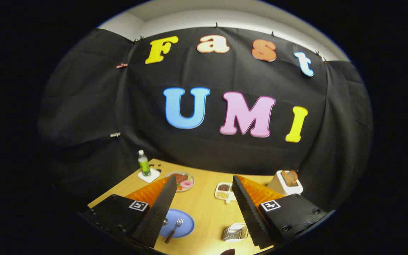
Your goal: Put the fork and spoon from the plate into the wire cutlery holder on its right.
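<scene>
Fingers (159, 209) of the gripper (204, 212) stand spread wide apart with nothing between them but bare table (207, 209); they grip nothing. The tool is held high above the wooden surface and tipped so that it looks mostly at the booth's dark wall, with the tabletop low beneath the fingertips.

Nearest, just inside the left finger and partly hidden behind it, lies the blue plate (182, 225). The fork (174, 229) rests on it, tines pointing away toward the wall, its handle running back past the plate's near rim. A small bit of metal beside the left finger, at the plate's left part, may be the spoon (165, 222), though most of it is covered and I cannot be sure. To the right of the plate, close against the inner side of the right finger, sits the wire cutlery holder (235, 232); what it holds cannot be made out.

Farther on, between the fingertips, a white divided tray (224, 191) carries dark and pale foods in separate compartments. Left of it, just past the left fingertip, a round dish (182, 181) has brown and pink food on it. Beyond that a green bottle (143, 163) stands upright on a white coaster (149, 175). Beyond the right finger, a white toaster (284, 182) holds toast in its slot.
</scene>
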Tool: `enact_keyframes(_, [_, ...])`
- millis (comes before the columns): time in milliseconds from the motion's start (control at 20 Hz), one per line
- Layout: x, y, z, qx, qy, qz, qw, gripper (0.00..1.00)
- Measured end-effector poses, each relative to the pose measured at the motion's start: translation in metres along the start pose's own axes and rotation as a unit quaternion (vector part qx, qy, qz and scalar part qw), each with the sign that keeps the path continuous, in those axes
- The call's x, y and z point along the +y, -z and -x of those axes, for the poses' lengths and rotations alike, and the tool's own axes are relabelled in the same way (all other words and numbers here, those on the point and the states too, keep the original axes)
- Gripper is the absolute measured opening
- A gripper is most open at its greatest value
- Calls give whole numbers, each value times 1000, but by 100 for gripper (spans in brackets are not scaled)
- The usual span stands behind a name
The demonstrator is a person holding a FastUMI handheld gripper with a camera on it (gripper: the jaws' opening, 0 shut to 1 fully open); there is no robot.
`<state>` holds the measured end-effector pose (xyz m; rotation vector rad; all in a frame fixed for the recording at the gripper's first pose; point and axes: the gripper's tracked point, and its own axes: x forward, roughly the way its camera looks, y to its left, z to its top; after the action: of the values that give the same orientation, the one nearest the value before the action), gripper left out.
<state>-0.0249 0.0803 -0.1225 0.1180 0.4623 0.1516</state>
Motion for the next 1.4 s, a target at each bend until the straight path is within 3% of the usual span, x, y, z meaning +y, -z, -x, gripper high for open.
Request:
enact_keyframes(200, [37,82,-20,127,-45,-15,991,98])
enact_keyframes(500, [73,212,-42,280,-78,-3,957,95])
enact_keyframes(650, [79,244,-59,315,-79,4,946,96])
enact_keyframes(750, [84,267,-69,334,-76,4,940,87])
enact_keyframes(1100, [99,323,-87,400,-72,5,914,82])
enact_keyframes(1400, [96,352,-103,433,-34,8,901,57])
